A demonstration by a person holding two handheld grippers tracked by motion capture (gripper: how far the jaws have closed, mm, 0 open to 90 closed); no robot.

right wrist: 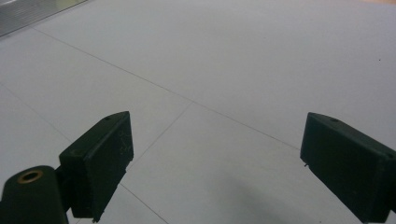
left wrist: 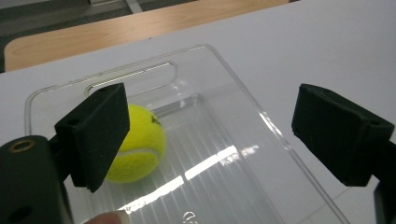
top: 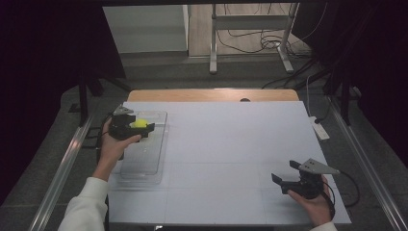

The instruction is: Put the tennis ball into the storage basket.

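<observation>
1. Yellow tennis ball lies inside a clear plastic tray, near the tray's far end by its handle slot.
2. We hold the left gripper over that tray; its two black jaws stand wide apart and grasp nothing. The ball sits just behind the left jaw, and we cannot tell whether the two touch.
3. From the high view, the tray rests at the left side of the white table, with the ball just beside the left gripper.
4. We keep the right gripper low at the table's near right corner, well apart from the tray.
5. Its jaws, too, are spread wide and empty above bare white tabletop.
</observation>
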